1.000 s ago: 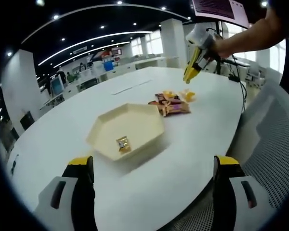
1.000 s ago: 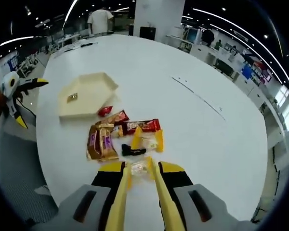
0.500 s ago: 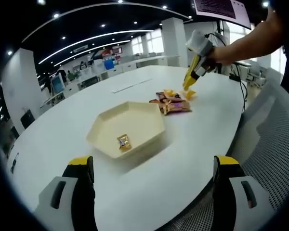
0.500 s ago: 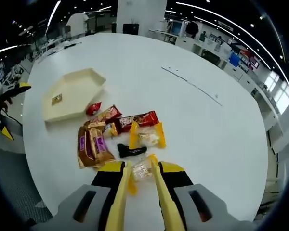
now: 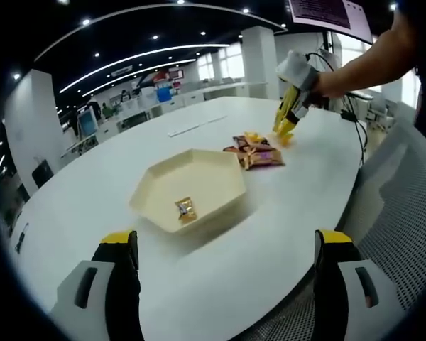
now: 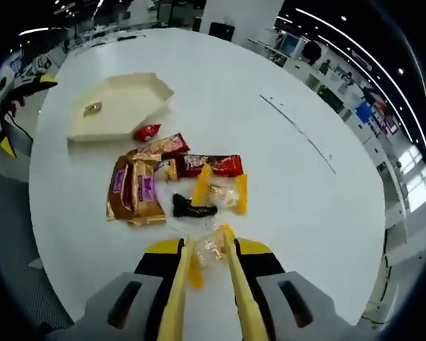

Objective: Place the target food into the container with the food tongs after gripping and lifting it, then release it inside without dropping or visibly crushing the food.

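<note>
Yellow tongs (image 6: 207, 284) pinch clear snack packet (image 6: 209, 250) | left gripper (image 5: 224, 284) spread | wrapper print probably unreadable

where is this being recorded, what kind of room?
Most likely an open-plan office. A large white table holds the cream tray and a pile of snack packets; behind it stand rows of desks with monitors, white columns, and ceiling strip lights.

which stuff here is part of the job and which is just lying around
Part of the job:
- tongs in the right gripper
- clear snack packet pinched in the tongs
- cream tray

Lying around:
- pile of snack packets on the white table
- small sweet already in the tray
- open left gripper
</note>
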